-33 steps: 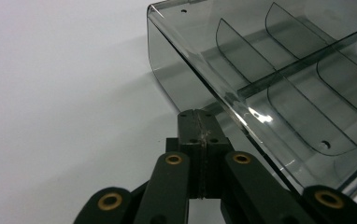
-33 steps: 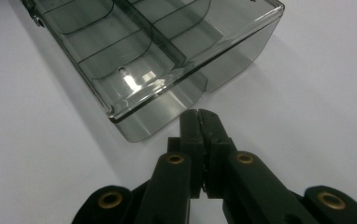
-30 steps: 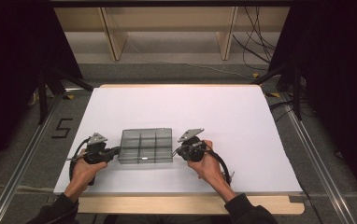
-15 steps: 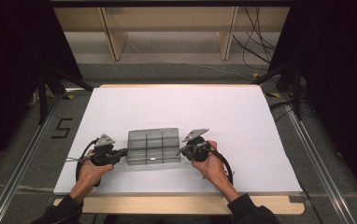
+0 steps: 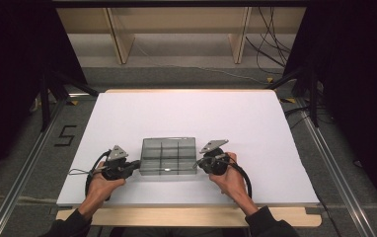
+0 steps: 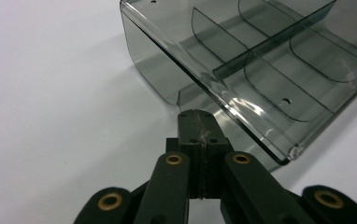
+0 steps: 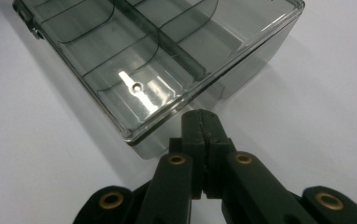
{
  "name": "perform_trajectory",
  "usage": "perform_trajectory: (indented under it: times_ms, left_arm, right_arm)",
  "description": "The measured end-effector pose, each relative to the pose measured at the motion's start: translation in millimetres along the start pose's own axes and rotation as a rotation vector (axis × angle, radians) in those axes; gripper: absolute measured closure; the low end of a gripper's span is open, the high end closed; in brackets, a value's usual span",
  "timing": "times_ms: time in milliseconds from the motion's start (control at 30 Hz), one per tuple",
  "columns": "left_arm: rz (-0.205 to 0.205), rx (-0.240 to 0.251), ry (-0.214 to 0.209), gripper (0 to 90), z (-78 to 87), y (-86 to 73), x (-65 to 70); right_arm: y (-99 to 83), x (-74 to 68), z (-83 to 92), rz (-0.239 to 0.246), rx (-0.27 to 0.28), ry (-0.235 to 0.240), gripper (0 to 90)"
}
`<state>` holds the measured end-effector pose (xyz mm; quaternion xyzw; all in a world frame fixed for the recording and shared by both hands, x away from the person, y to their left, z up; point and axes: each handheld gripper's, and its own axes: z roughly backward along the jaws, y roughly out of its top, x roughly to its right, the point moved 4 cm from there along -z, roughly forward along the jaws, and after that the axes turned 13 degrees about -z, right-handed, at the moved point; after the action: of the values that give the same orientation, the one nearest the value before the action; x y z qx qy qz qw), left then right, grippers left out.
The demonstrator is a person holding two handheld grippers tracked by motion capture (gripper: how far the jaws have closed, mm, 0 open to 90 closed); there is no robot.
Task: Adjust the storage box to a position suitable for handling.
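Observation:
A smoky clear plastic box (image 5: 169, 156) with a shut lid and several inner compartments lies on the white table (image 5: 186, 113), near its front. My left gripper (image 5: 136, 164) is shut, its tips against the box's left end. In the left gripper view the closed tips (image 6: 198, 116) meet the box (image 6: 260, 70) just under the lid's rim. My right gripper (image 5: 197, 163) is shut too, at the box's right end. Seen from the right gripper view, the tips (image 7: 201, 116) touch the box (image 7: 158, 60) below the lid's edge. Nothing is between either pair of jaws.
A person's hands hold both grippers from the table's front edge (image 5: 186, 216). Cables loop beside each hand. Wooden shelf legs (image 5: 120, 37) and loose cables (image 5: 270, 49) lie on the floor beyond the far edge. Metal rails (image 5: 23, 173) run along both sides.
My left gripper has moved right, up to the box's left end. The box has slid a little to the right. The right gripper has barely shifted.

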<state>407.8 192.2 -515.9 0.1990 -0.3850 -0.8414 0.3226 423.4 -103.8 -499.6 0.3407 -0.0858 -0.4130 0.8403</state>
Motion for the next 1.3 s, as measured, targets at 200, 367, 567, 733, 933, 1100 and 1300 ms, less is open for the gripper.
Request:
perform_trajectory:
  times_ms: [200, 367, 567, 733, 933, 1100, 1300]
  left_arm:
    - [-0.035, 0.000, 0.003, 89.4, 0.4, 1.4, 9.3]
    - [-0.044, 0.003, -0.004, 89.4, 1.6, 1.3, 15.7]
    - [-0.051, 0.005, -0.010, 89.4, 6.6, 2.5, 23.2]
    - [-0.028, 0.015, -0.018, 89.4, 6.6, 2.0, 27.9]
    - [-0.023, 0.023, -0.023, 89.5, 10.0, 0.1, 37.3]
    - [-0.028, 0.019, -0.040, 89.4, 13.1, -3.4, 45.1]
    - [-0.031, 0.022, -0.042, 89.4, 14.7, -4.9, 50.7]
  right_arm:
    - [-6.4, 2.5, 2.8, -0.009, 0.013, -0.021, 90.0]
    - [-12.0, 1.0, 7.1, -0.025, 0.014, -0.030, 90.0]
    - [-20.0, -2.5, 15.5, -0.046, -0.009, -0.025, 90.0]
    - [-24.6, -2.9, 16.3, -0.051, 0.017, -0.027, 90.0]
    - [-29.5, -3.9, 20.9, -0.043, 0.018, -0.029, 90.0]
    - [-34.5, -5.9, 24.5, -0.039, 0.024, -0.030, 90.0]
    - [-39.5, -7.4, 28.3, -0.045, 0.023, -0.025, 90.0]
